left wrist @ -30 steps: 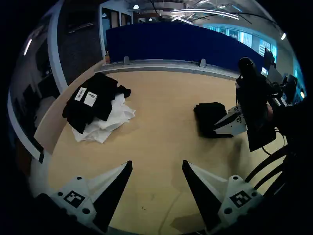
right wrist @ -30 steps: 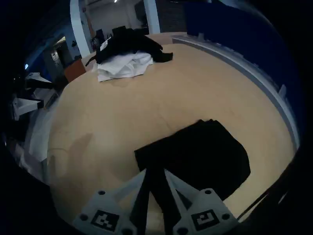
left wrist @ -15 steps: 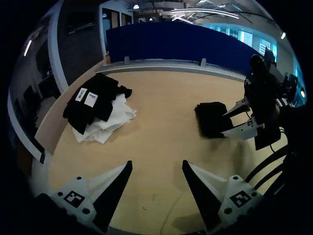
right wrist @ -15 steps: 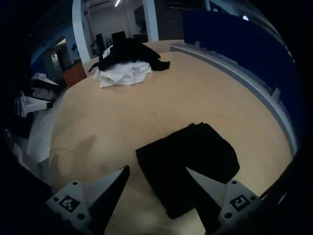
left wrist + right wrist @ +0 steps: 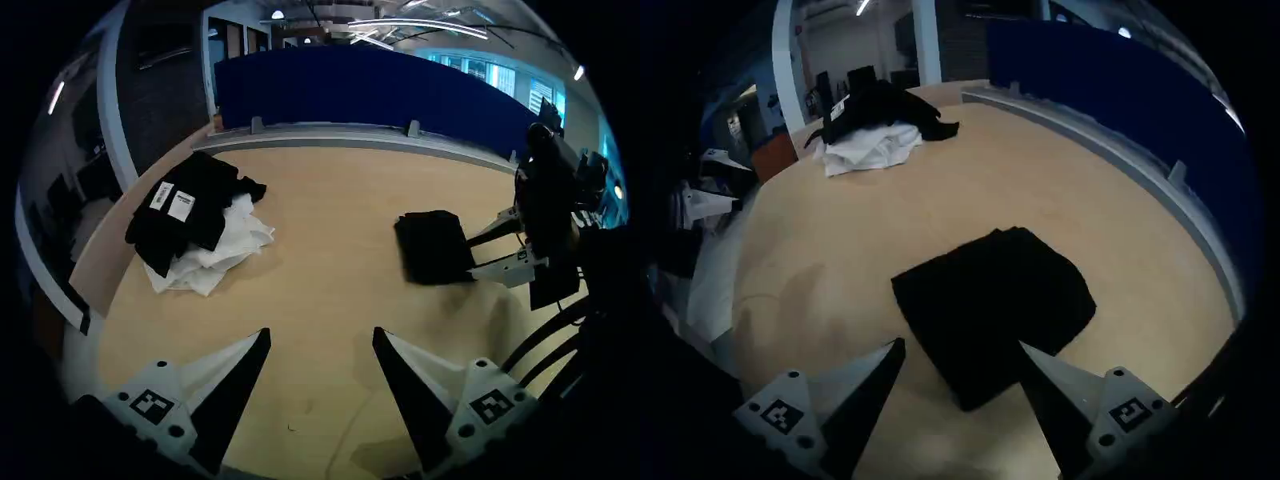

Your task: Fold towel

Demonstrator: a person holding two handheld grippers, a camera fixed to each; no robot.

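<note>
A folded black towel [image 5: 996, 304] lies flat on the wooden table [image 5: 880, 208], just ahead of my right gripper [image 5: 960, 356], which is open and holds nothing. In the left gripper view the same black towel [image 5: 432, 246] sits at the right, with the right gripper [image 5: 474, 254] open just beside it. My left gripper [image 5: 320, 344] is open over bare tabletop near the table's front edge, well apart from the towel.
A heap of black and white towels [image 5: 196, 224] lies at the table's far left; it appears as a pile [image 5: 868, 132] at the back in the right gripper view. A blue partition [image 5: 360, 84] runs along the table's far edge. A person's dark sleeve [image 5: 552, 208] holds the right gripper.
My right gripper let go of the black towel, opened, and pulled back from it. The left gripper has stayed where it was.
</note>
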